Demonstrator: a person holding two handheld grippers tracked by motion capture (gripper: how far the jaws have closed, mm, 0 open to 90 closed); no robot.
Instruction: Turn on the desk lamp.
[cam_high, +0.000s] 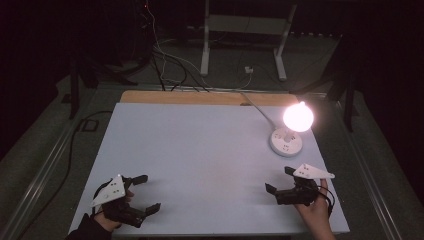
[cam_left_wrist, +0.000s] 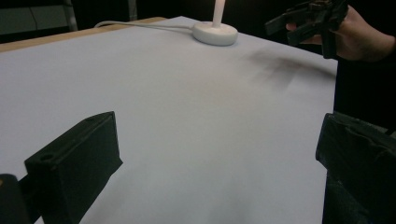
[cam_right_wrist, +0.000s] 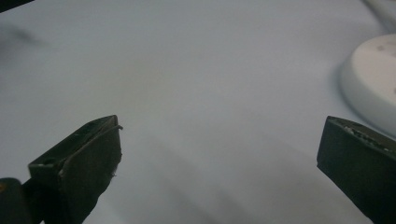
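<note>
1. The worktop (cam_high: 200, 150) is a pale, matte white sheet laid over a wooden board, whose bare edge shows as a strip along the far side.
2. A lit lamp (cam_high: 298, 117) stands on its round white base (cam_high: 285, 141) at the far right of the worktop.
3. The lamp's white cord (cam_left_wrist: 140, 24) runs from the base across the far edge.
4. The rest of the sheet is plain, marked by soft shadows near the front corners.

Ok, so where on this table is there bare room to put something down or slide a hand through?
Most of the white tabletop is bare: the whole middle and left, from the wooden back edge down to the strip between the left gripper and right gripper. The back right corner is crowded by the lit lamp and its cord.
</note>
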